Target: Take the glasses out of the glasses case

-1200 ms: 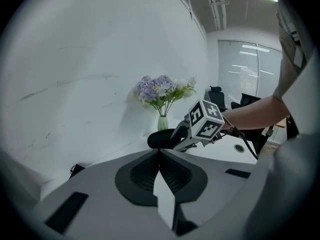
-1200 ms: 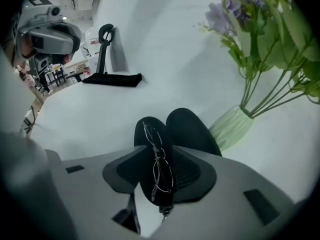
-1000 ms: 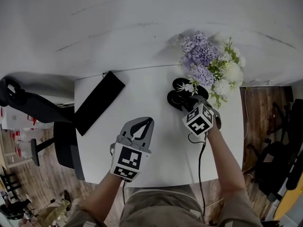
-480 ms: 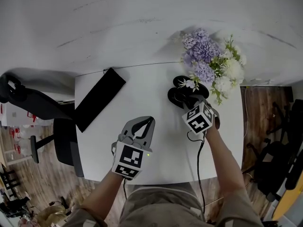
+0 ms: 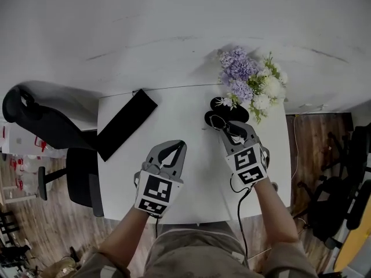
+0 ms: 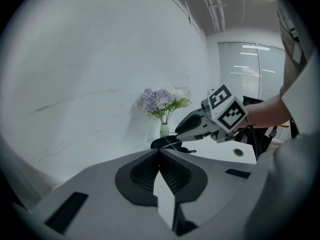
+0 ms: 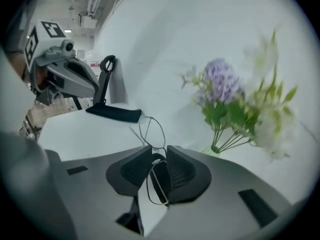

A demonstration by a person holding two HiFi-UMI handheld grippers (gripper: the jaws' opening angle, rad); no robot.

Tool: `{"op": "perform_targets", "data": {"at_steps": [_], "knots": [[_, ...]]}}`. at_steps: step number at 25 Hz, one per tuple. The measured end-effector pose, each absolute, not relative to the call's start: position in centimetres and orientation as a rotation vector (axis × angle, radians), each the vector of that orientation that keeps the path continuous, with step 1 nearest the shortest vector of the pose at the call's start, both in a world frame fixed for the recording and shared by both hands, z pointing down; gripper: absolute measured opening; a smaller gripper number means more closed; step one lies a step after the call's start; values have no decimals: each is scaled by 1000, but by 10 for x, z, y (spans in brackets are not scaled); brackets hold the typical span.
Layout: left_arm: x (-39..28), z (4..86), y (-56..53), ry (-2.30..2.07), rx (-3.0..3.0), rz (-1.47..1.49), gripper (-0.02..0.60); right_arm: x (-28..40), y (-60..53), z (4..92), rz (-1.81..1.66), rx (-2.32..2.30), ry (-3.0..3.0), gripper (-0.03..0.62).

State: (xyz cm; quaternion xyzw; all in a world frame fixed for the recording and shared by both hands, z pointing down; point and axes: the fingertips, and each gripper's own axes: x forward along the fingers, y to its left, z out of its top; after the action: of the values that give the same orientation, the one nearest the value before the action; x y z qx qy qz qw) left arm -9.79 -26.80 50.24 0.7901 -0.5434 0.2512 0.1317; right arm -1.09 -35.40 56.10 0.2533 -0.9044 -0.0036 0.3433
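Observation:
The open black glasses case (image 5: 227,110) lies on the white table (image 5: 191,112) in front of the flowers. My right gripper (image 5: 222,127) hangs just above and in front of it, shut on thin wire-framed glasses (image 7: 151,130) at their bridge. One lens sticks out past the fingertips and the other sits between the pads. In the left gripper view the right gripper (image 6: 181,132) holds the glasses (image 6: 172,145) above the case (image 6: 165,143). My left gripper (image 5: 176,147) hovers over the middle of the table, shut and with nothing in it.
A bunch of purple and white flowers (image 5: 249,81) in a small vase stands at the table's back right, close behind the case. A flat black pouch (image 5: 126,124) lies at the back left corner. A black office chair (image 5: 52,138) stands off the table's left edge.
The right gripper closed on the glasses in the case and lifted them up and back toward me. The left gripper rose slightly.

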Motion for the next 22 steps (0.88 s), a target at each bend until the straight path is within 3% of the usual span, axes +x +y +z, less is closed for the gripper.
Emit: {"op": "perform_targets", "data": {"at_steps": [13, 22], "knots": [[-109, 364, -251, -1819, 2443, 605, 17, 1, -299, 324, -274, 842, -2716, 107], [-113, 288, -219, -1964, 2532, 502, 16, 29, -242, 260, -143, 865, -2918, 109]]}}
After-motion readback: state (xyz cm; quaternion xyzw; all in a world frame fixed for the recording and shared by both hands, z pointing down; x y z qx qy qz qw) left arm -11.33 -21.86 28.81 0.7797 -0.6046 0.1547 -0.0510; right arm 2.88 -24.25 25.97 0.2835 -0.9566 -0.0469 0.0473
